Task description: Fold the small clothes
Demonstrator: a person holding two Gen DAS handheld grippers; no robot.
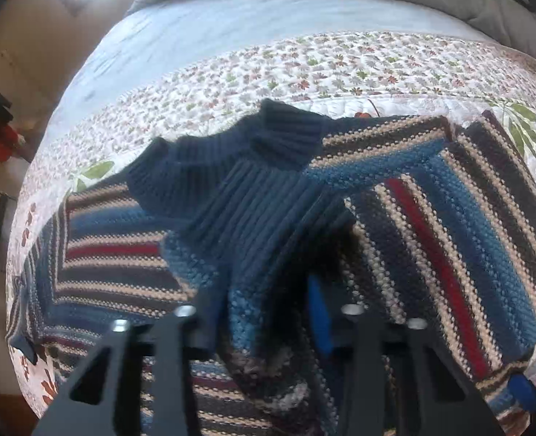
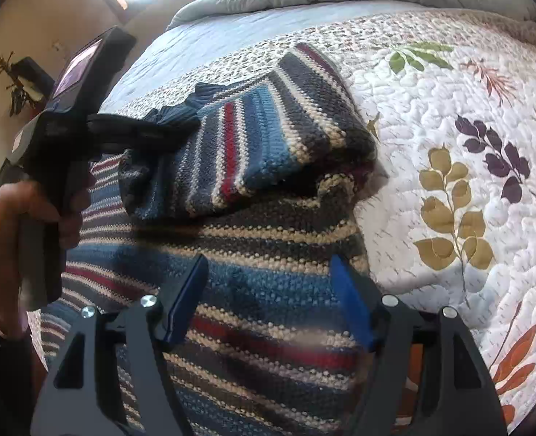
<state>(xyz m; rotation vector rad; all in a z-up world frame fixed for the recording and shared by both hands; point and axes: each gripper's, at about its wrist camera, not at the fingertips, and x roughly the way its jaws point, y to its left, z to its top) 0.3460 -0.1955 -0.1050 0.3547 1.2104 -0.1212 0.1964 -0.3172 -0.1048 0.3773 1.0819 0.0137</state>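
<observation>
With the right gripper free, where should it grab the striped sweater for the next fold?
Grip the striped sweater at its right side edge, coming in from the quilt side. That edge lies flat and exposed; the right gripper hovers open just above it.

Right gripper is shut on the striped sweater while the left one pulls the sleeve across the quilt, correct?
Not quite. The right gripper is open: the right wrist view shows its blue fingers spread apart over the striped sweater, gripping nothing. The left gripper does hold the sleeve over the quilt.
</observation>
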